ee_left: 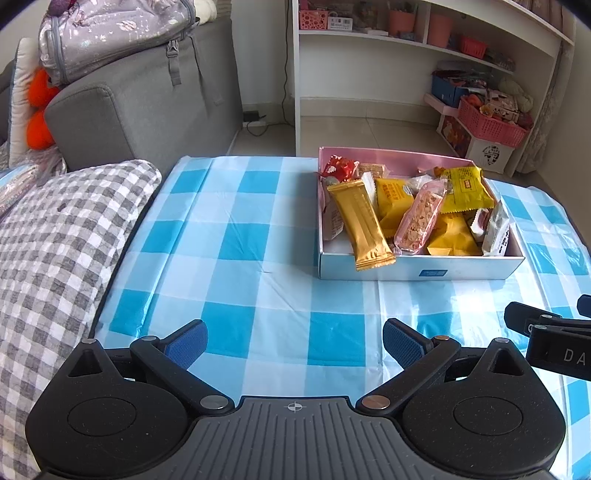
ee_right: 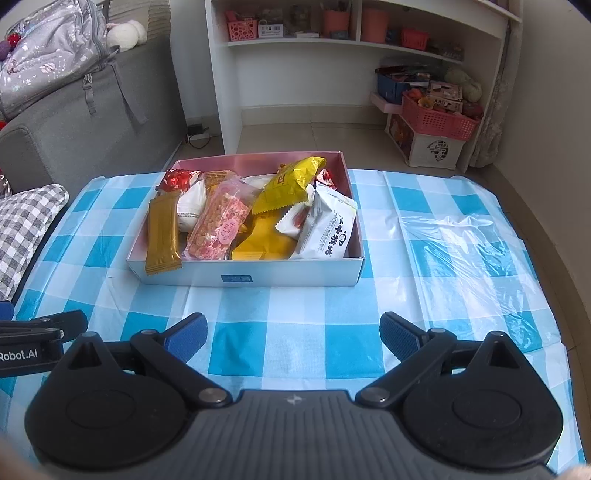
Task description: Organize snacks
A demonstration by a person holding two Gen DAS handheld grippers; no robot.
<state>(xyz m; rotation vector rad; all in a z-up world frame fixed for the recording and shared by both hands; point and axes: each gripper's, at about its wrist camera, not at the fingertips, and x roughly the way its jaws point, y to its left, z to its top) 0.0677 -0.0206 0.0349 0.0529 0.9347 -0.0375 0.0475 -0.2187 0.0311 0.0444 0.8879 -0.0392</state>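
A white box with a pink inside [ee_left: 480, 267] [ee_right: 295, 275] stands on the blue-and-white checked tablecloth [ee_left: 240, 240] [ee_right: 295, 332]. It holds several wrapped snacks: a gold bar [ee_left: 360, 221] [ee_right: 162, 232] hanging over the front rim, a pink cereal bar [ee_left: 419, 218] [ee_right: 218, 225], yellow packets [ee_left: 465, 188] [ee_right: 288, 184], a white packet [ee_right: 328, 229] and a red one [ee_left: 338, 168]. My left gripper [ee_left: 295, 339] is open and empty, near the front of the table, left of the box. My right gripper [ee_right: 293, 332] is open and empty, in front of the box.
A grey checked cushion [ee_left: 55, 240] lies at the table's left edge. A grey sofa [ee_left: 147, 103] with a silver bag [ee_left: 110, 33] stands behind it. White shelves [ee_right: 295, 48] and pink baskets [ee_right: 439, 118] stand beyond the table. The cloth is wrinkled on the right [ee_right: 461, 251].
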